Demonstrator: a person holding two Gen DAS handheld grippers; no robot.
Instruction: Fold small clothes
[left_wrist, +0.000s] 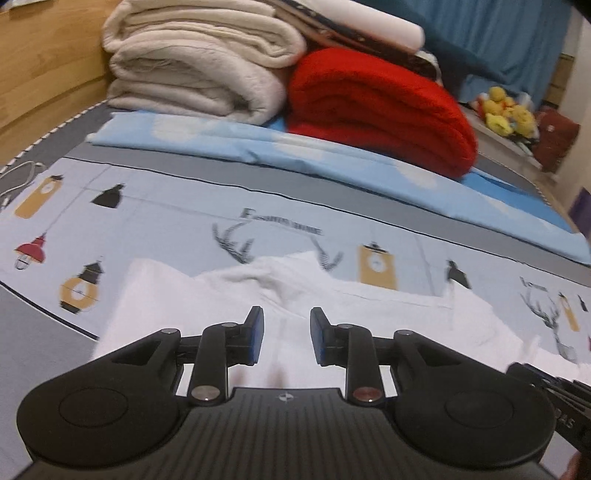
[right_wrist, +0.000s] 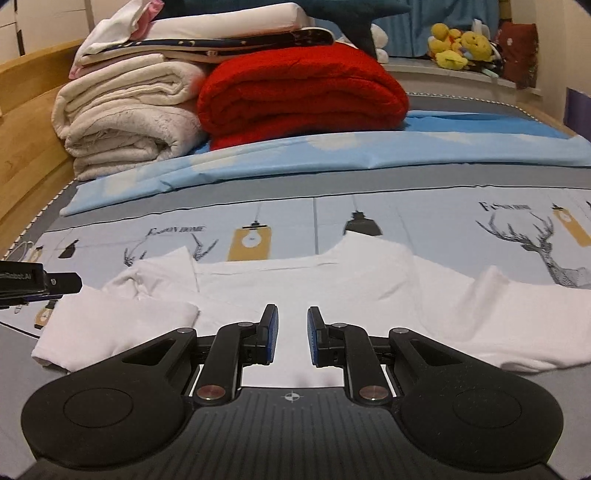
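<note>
The white shirt (right_wrist: 332, 295) lies spread across a printed bedsheet (right_wrist: 424, 218) on the bed, close in front of both grippers. One side of it is folded over into a doubled flap (right_wrist: 110, 325) at the left of the right wrist view, and its far edge rises in soft peaks and wrinkles against the sheet's lamp and deer pattern. In the left wrist view the same white cloth (left_wrist: 295, 295) fills the space under and ahead of the fingers, bunched a little near its top edge.

The right gripper (right_wrist: 292, 334) hangs just above the shirt with its blue-padded fingers (right_wrist: 271, 332) parted and nothing between them. The left gripper (left_wrist: 287, 334) is likewise spread wide over the cloth, its pads (left_wrist: 256, 332) gripping nothing. Whether either set of fingertips touches the fabric cannot be told. The left gripper's body also shows at the left edge of the right wrist view.

Beyond the shirt, a light blue folded sheet (right_wrist: 332, 155) lies across the bed. Behind it sit a folded red blanket (right_wrist: 303, 92) and, touching it on the left, a stack of cream blankets (right_wrist: 129, 114). Yellow plush toys (right_wrist: 458, 44) rest on a ledge further back, and a wooden bed frame (right_wrist: 26, 122) runs along the left.
</note>
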